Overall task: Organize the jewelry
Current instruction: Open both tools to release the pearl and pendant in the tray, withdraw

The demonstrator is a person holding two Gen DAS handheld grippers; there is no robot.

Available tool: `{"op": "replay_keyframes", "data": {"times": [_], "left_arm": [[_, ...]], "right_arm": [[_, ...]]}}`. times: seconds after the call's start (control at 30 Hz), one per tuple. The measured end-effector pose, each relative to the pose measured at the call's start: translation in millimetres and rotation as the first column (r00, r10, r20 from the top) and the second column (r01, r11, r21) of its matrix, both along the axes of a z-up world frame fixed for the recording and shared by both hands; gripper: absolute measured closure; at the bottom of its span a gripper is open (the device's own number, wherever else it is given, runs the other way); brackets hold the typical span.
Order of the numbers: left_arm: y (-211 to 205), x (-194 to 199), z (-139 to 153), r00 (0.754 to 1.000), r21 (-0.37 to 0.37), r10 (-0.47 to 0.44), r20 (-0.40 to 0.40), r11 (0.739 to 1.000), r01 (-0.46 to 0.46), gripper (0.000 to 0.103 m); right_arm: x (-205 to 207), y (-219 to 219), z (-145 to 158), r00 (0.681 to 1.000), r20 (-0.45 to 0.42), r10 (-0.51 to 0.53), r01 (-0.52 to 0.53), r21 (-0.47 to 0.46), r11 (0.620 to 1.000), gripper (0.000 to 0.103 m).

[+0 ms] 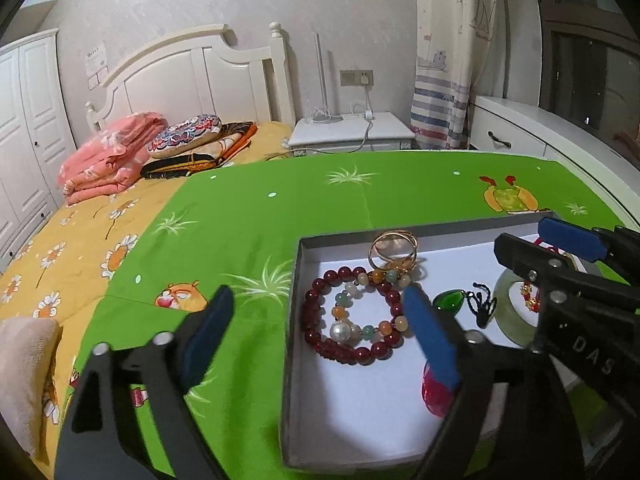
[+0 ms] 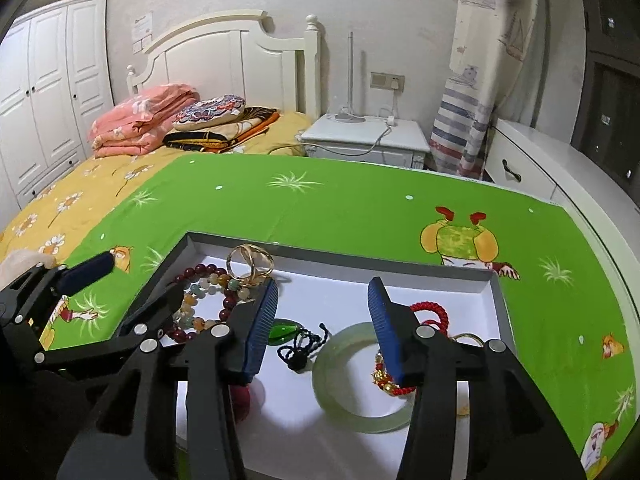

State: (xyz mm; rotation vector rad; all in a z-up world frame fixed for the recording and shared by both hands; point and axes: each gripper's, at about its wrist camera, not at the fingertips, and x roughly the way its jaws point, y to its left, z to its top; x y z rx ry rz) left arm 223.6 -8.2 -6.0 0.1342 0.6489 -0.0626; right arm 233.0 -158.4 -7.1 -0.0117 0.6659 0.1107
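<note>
Below both grippers, a shallow grey box (image 2: 486, 282) with a white floor is seen resting on a green cartoon-print cloth (image 2: 320, 208) spread over a bed. All the jewelry in view lies inside this box. At its left end a dark red bead bracelet (image 1: 320, 340) lies flat, with a pastel bead bracelet (image 1: 362, 326) carrying a large pearl coiled inside it, and gold rings (image 1: 394, 250) stand just behind them, near the far wall. Toward the middle a green pendant (image 2: 285, 332) on a black cord (image 2: 304, 346) is laid out. At the right end a pale jade bangle (image 2: 352, 392) lies flat, with a red cord bracelet (image 2: 430, 312) bearing gold charms draped across it. A red piece (image 1: 436, 398) near the front wall is mostly hidden behind a finger, possibly another pendant.

The left gripper (image 1: 320, 332) is held spread wide above the box's left wall, nothing between its fingers. The right gripper (image 2: 324, 324) is likewise held spread and empty over the pendant and bangle.

Since every visible piece already lies in the box, the scene would suit either a tidying nearly complete or a box whose contents are yet to be sorted or lifted out; which it is cannot be settled. Any grasp here would call for a careful, low pinch, as the beads and cords overlap and could drag neighbours along.
</note>
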Motion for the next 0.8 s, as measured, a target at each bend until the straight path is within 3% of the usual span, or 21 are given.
{"op": "replay_keyframes", "data": {"times": [0.13, 0.33, 0.57, 0.8], "left_arm": [[3, -9, 1, 1.000, -0.026, 0.002, 0.000, 1.000, -0.002, 0.005], [10, -34, -3, 1.000, -0.035, 0.012, 0.021, 0.999, -0.011, 0.005], [9, -71, -5, 0.997, -0.032, 0.001, 0.072, 1.000, 0.001, 0.005], [4, -105, -6, 0.997, -0.060, -0.042, 0.070, 0.997, 0.046, 0.005]], "right_arm": [[-11, -5, 3, 1.000, 0.016, -0.004, 0.004, 0.020, 1.000, 0.049], [-44, -11, 8, 0.999, 0.054, -0.007, 0.004, 0.053, 0.999, 0.031], [-88, -20, 8, 0.994, 0.100, -0.032, 0.028, 0.043, 0.999, 0.023], [-127, -30, -1, 0.992, 0.117, -0.050, 0.048, 0.024, 0.999, 0.019]]}}
